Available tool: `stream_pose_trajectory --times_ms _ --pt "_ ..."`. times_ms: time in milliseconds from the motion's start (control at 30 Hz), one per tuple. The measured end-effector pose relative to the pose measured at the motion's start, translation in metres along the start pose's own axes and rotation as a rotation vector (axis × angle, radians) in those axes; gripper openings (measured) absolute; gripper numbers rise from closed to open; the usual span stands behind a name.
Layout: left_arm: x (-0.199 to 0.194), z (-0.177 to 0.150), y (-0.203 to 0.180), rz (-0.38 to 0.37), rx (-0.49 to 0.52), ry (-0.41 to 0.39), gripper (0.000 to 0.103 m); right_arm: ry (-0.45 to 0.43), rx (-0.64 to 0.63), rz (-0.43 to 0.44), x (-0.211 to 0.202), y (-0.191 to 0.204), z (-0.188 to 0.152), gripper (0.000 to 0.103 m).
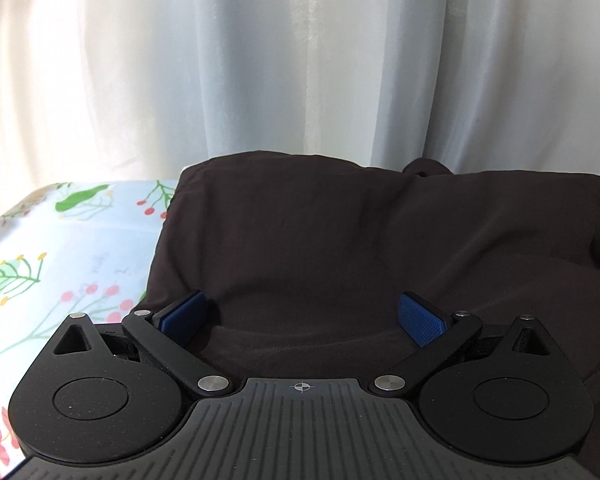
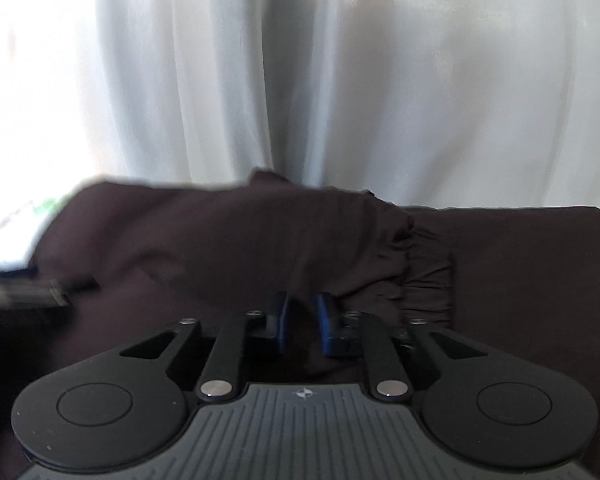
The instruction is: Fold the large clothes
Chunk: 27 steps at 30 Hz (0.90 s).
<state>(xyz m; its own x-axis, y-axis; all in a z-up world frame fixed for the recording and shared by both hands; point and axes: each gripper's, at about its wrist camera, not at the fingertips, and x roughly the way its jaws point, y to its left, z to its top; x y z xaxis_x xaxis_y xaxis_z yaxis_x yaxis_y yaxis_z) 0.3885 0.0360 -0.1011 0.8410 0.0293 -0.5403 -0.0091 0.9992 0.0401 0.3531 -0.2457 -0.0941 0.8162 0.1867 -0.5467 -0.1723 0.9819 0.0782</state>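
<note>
A large dark brown garment (image 1: 340, 232) lies spread on a floral tablecloth (image 1: 60, 248). My left gripper (image 1: 302, 300) rests low over the garment's near part, open wide, its blue pads (image 1: 186, 312) far apart with only flat cloth below. In the right wrist view the same garment (image 2: 220, 240) shows a raised fold and a gathered elastic band (image 2: 424, 280). My right gripper (image 2: 303, 304) has its blue pads (image 2: 324, 316) drawn close together, pinching the lower edge of that fold.
A pale curtain (image 1: 300, 60) hangs right behind the table's far edge. Bare floral cloth lies to the garment's left. A blurred dark object (image 2: 24, 292) sits at the left edge of the right wrist view, beside a strip of tablecloth (image 2: 12, 240).
</note>
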Motion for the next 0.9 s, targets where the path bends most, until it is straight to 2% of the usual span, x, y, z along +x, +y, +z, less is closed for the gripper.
stream_pose_trajectory --times_ms 33,133,200,367,467,533,567,633,700,767,800,900 --pt "0.0 0.0 0.0 -0.003 0.001 -0.001 0.103 -0.009 -0.003 -0.004 -0.003 -0.002 -0.005 0.004" --pt "-0.003 0.004 0.003 -0.014 0.011 0.006 0.103 0.017 0.023 -0.008 -0.02 -0.003 0.0 0.004" --pt "-0.007 0.003 0.006 -0.017 0.03 0.013 0.103 0.025 -0.003 -0.009 -0.028 -0.001 -0.004 0.004" --pt "-0.015 -0.003 0.014 -0.04 0.015 0.02 0.103 0.031 -0.023 0.001 -0.02 -0.005 -0.019 0.002" --pt "-0.011 -0.003 0.013 -0.032 0.036 0.046 0.103 0.062 -0.043 -0.008 -0.02 -0.001 -0.012 0.002" --pt "-0.011 -0.001 0.009 -0.018 0.071 0.073 0.103 0.088 -0.004 0.025 -0.03 -0.007 -0.005 0.002" --pt "-0.012 0.002 0.007 -0.01 0.088 0.095 0.103 0.093 0.03 0.056 -0.042 -0.012 -0.004 0.004" --pt "-0.022 0.009 0.01 -0.003 0.084 0.146 0.103 0.075 0.101 0.132 -0.08 -0.024 -0.01 0.017" --pt "-0.045 0.014 0.018 -0.017 0.048 0.176 0.103 0.06 0.151 0.153 -0.128 -0.042 -0.028 0.02" --pt "-0.082 0.013 0.031 -0.072 0.006 0.181 0.103 0.069 0.192 0.136 -0.172 -0.063 -0.049 0.022" --pt "-0.104 0.009 0.04 -0.095 -0.018 0.178 0.103 0.082 0.213 0.113 -0.197 -0.075 -0.062 0.026" --pt "-0.176 -0.008 0.064 -0.141 -0.091 0.177 0.103 0.128 0.275 -0.012 -0.265 -0.112 -0.101 0.038"
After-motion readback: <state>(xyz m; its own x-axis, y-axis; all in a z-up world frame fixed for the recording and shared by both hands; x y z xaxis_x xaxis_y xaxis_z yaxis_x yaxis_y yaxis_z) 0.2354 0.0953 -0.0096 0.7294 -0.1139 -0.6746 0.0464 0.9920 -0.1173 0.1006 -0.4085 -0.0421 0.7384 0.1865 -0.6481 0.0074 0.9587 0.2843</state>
